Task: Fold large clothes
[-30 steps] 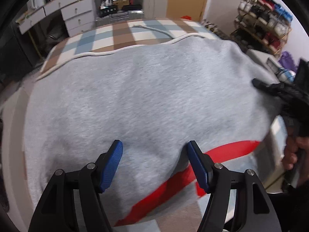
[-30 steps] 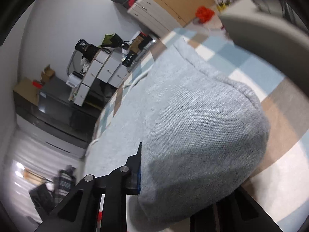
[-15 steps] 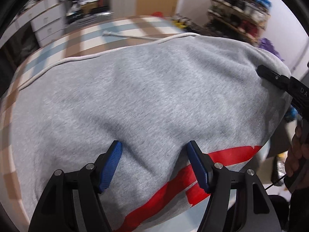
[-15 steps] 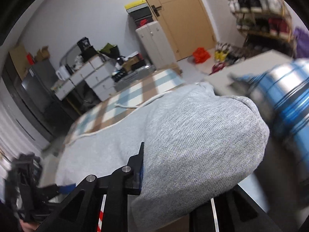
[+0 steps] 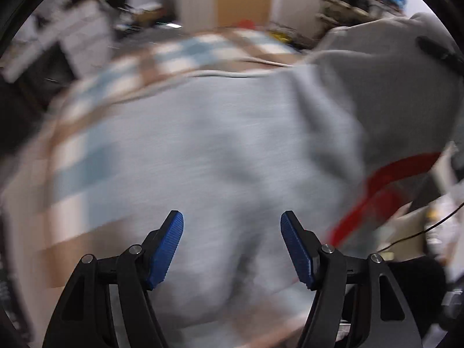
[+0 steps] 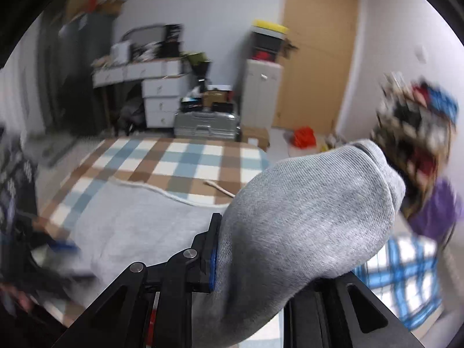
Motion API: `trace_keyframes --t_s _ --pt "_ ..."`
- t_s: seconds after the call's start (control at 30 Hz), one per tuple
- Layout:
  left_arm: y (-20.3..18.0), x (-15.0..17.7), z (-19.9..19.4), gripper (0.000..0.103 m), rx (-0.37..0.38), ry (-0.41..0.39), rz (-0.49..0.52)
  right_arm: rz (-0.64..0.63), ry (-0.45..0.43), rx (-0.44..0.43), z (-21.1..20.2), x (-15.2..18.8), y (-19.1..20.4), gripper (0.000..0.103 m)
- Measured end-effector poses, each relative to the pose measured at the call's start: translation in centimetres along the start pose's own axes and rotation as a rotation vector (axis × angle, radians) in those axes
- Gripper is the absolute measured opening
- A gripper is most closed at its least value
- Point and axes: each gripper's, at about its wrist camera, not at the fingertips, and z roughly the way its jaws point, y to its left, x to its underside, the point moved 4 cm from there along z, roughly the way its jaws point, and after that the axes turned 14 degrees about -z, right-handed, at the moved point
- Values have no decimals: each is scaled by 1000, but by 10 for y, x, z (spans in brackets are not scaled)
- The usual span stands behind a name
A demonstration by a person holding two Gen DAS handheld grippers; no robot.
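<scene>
A cluttered bedroom holds a bed with a checked blanket (image 6: 185, 162); the grey sweatshirt (image 5: 220, 156) lies spread across it, so a fold can be made flat; the right claw (image 6: 261, 264) is clamped on the raised right edge, probably to carry it leftward; the left claw (image 5: 232, 249) hangs over the near hem, gaping and empty.
</scene>
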Motion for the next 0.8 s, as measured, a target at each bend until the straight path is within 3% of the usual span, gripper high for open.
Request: trace_keyframes --t_s 0.13,0.27,0.33,0.4,0.47,0.57,0.67,0.8 --pt "61 12 7 64 100 112 -152 -191 -6 6 6 -28 59 19" --pt "90 16 12 64 84 152 -193 -336 -20 -20 15 -48 121 19" --pt "106 14 8 64 85 144 -247 -501 -44 55 18 -53 162 19" --pt "120 10 -9 64 105 96 -285 -559 -35 12 23 -51 197 19" --pt "131 8 -31 64 101 23 -303 -595 -35 -23 29 -46 224 19" --pt "137 10 -51 64 134 -27 -319 -744 -36 -40 44 -18 276 19" --pt "144 11 -48 64 181 -15 -356 -742 16 -118 63 6 304 19" --pt "142 7 -33 64 188 17 -389 -714 43 -154 82 26 317 20"
